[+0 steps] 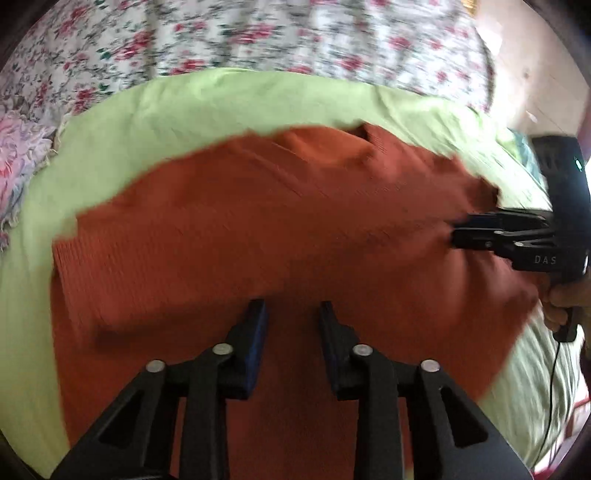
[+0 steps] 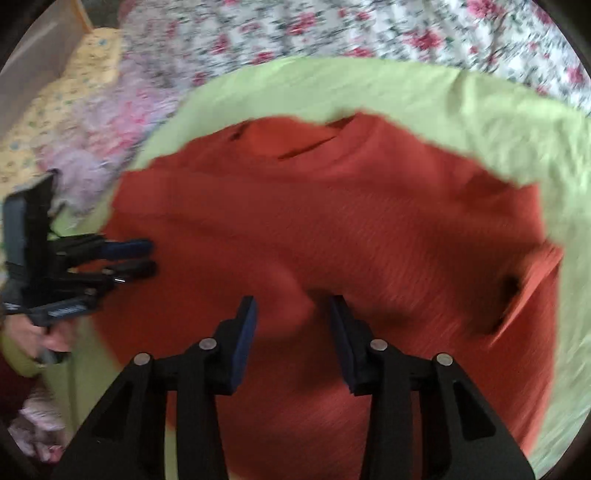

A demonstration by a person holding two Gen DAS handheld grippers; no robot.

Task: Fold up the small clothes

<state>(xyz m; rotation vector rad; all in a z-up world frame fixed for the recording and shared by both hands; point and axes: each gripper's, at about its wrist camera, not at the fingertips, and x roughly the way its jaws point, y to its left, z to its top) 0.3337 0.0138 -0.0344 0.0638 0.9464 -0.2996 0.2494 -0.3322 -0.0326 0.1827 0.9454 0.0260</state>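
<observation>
A rust-orange ribbed top (image 1: pixel 258 229) lies spread on a light green cloth (image 1: pixel 207 107). It also shows in the right wrist view (image 2: pixel 332 229), neckline at the far side and a short sleeve (image 2: pixel 532 291) at the right. My left gripper (image 1: pixel 293 310) hovers open and empty over the top's near part; it also shows in the right wrist view (image 2: pixel 149 256). My right gripper (image 2: pixel 291 306) is open and empty over the middle of the top; it also shows from the side in the left wrist view (image 1: pixel 456 230), at the top's right edge. Both views are blurred.
The green cloth (image 2: pixel 424 96) lies on a floral bedsheet (image 1: pixel 258 33), also in the right wrist view (image 2: pixel 406 26). A pink ruffled fabric (image 2: pixel 110 122) and a yellow patterned pillow (image 2: pixel 55 110) lie at the left. Wooden flooring (image 1: pixel 532 62) shows at the far right.
</observation>
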